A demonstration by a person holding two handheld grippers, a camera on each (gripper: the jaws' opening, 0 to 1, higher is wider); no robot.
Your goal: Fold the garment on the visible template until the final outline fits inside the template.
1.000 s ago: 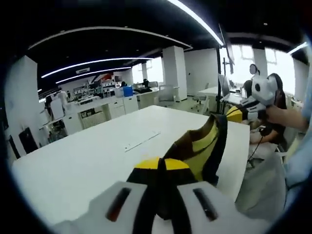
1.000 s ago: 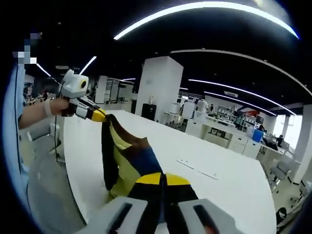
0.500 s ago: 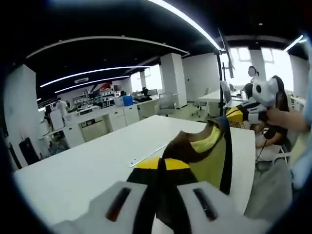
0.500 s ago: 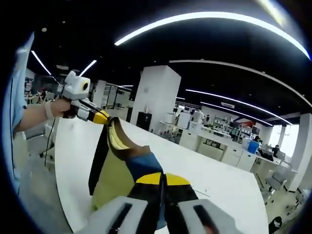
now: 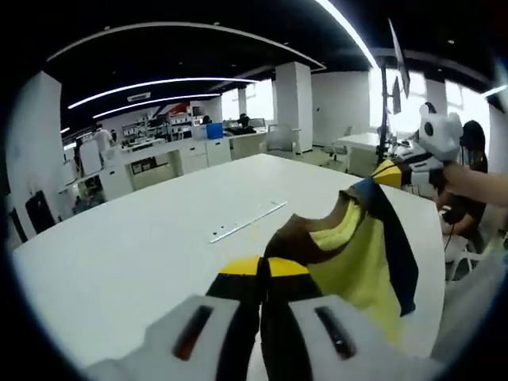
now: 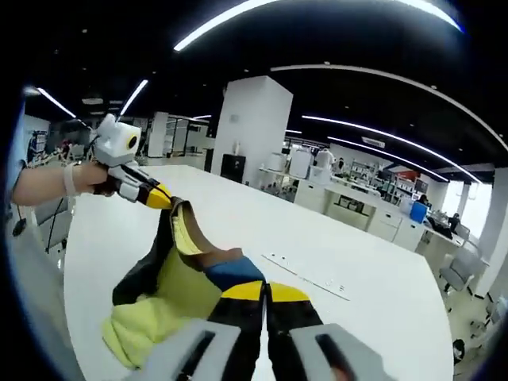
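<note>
A yellow garment (image 5: 357,254) with brown and navy parts hangs stretched between both grippers over a white table (image 5: 119,262). My left gripper (image 5: 264,266) is shut on one corner of it. My right gripper (image 5: 389,171), held by a hand, is shut on the other corner at the right. In the right gripper view, the right gripper (image 6: 266,292) clamps the blue-and-brown edge, and the left gripper (image 6: 163,198) holds the far corner. The garment (image 6: 178,278) sags, its yellow bottom bunched on the table (image 6: 373,302). A thin marked line (image 5: 244,221) (image 6: 305,274) lies on the table beyond it.
The near table edge runs just past the garment, with the person's arm (image 6: 44,178) beyond it. White pillars (image 6: 254,135), desks and cabinets (image 5: 190,155) stand far behind. Someone sits at a desk (image 5: 468,159) at the right.
Both grippers have come down and forward with the garment. Its yellow lower part, which hung free over the table edge, now rests bunched on the table.
</note>
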